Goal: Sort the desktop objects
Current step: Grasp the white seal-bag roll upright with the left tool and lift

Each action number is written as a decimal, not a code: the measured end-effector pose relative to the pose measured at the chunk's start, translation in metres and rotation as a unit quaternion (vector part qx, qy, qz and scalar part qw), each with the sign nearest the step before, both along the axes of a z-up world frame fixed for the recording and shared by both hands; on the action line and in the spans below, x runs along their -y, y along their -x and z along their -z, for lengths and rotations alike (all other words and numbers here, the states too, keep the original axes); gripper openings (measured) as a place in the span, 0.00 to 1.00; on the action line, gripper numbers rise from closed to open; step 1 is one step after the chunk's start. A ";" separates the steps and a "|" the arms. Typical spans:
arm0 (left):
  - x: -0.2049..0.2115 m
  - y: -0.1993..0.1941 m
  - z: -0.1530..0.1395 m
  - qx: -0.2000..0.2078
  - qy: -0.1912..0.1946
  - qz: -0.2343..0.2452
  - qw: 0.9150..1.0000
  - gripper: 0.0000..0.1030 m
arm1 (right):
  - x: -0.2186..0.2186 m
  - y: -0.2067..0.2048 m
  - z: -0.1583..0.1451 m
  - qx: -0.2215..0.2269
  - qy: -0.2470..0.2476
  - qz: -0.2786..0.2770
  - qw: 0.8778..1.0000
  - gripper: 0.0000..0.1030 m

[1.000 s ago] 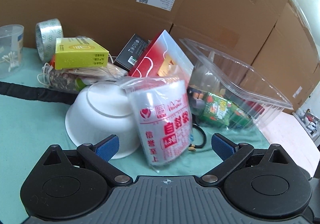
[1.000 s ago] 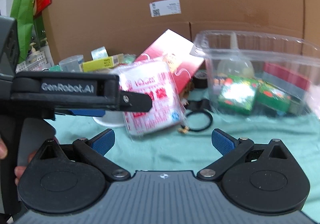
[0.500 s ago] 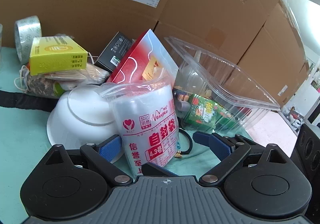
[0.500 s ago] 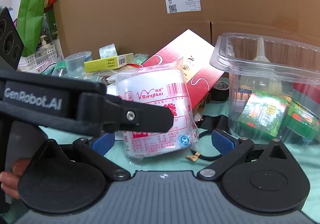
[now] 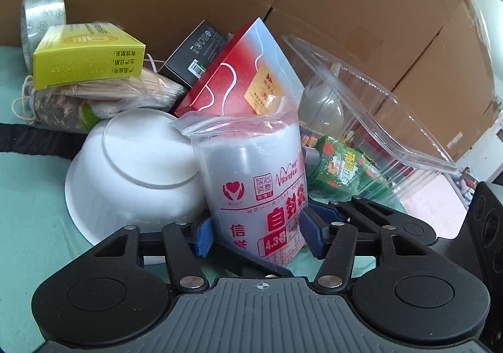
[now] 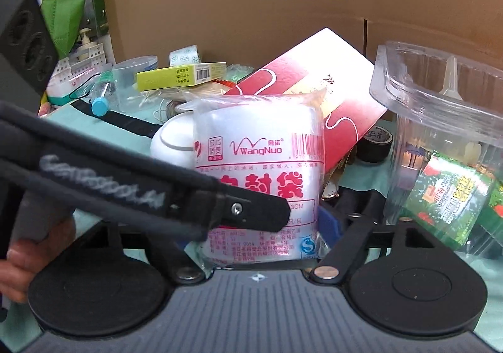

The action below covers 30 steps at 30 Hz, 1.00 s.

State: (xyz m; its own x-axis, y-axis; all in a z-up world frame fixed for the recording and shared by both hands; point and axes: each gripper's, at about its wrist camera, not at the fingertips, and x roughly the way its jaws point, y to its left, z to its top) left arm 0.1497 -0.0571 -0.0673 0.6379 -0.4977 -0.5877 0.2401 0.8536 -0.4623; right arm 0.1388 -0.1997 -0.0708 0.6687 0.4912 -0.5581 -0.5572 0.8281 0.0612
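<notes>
A clear pack of zip bags with red print (image 5: 254, 183) stands upright on the green cloth, leaning against an upturned white bowl (image 5: 135, 164). My left gripper (image 5: 253, 235) is shut on the pack's lower part, blue pads pressing both sides. My right gripper (image 6: 261, 227) is also shut on the same pack (image 6: 257, 164); its left pad is hidden behind the left gripper's arm (image 6: 125, 192), which crosses the right wrist view.
A clear plastic bin (image 5: 371, 120) with green packets (image 6: 446, 195) stands on the right. A red box (image 5: 239, 79), a yellow box (image 5: 85, 57), tape rolls (image 5: 41, 16) (image 6: 375, 145) and clutter lie behind. Cardboard boxes (image 5: 314, 7) wall the back.
Both grippers moved in on the zip bag pack and closed on it from open. The pack now stands upright between the pads.
</notes>
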 end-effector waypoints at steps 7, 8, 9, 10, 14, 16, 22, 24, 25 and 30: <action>0.005 0.020 -0.005 -0.002 -0.007 0.015 1.000 0.57 | 0.006 0.021 -0.006 -0.018 -0.010 0.010 1.000 0.70; 0.006 0.025 -0.006 -0.004 -0.005 0.019 1.000 0.57 | 0.007 0.027 -0.008 -0.020 -0.008 0.012 1.000 0.70; 0.008 0.031 -0.007 -0.006 -0.002 0.024 1.000 0.57 | 0.009 0.033 -0.009 -0.022 -0.005 0.014 1.000 0.69; 0.009 0.038 -0.007 -0.008 0.002 0.029 1.000 0.57 | 0.011 0.039 -0.011 -0.024 -0.003 0.016 1.000 0.69; 0.016 0.060 -0.006 -0.025 0.024 0.050 0.998 0.59 | 0.021 0.067 -0.015 -0.034 0.007 0.027 0.999 0.69; 0.022 0.072 -0.005 -0.034 0.033 0.064 0.997 0.61 | 0.028 0.083 -0.014 -0.039 0.007 0.032 0.999 0.69; 0.034 0.094 -0.004 -0.041 0.037 0.096 0.994 0.69 | 0.040 0.114 -0.013 -0.043 -0.008 0.047 0.998 0.70; 0.038 0.092 -0.003 -0.039 0.026 0.091 0.995 0.72 | 0.041 0.117 -0.012 -0.041 -0.012 0.049 0.998 0.73; 0.040 0.092 -0.003 -0.038 0.022 0.088 0.995 0.73 | 0.041 0.117 -0.011 -0.041 -0.016 0.051 0.998 0.74; 0.031 0.083 0.003 -0.052 0.047 0.071 0.995 0.73 | 0.045 0.112 -0.008 -0.043 -0.036 0.062 0.996 0.77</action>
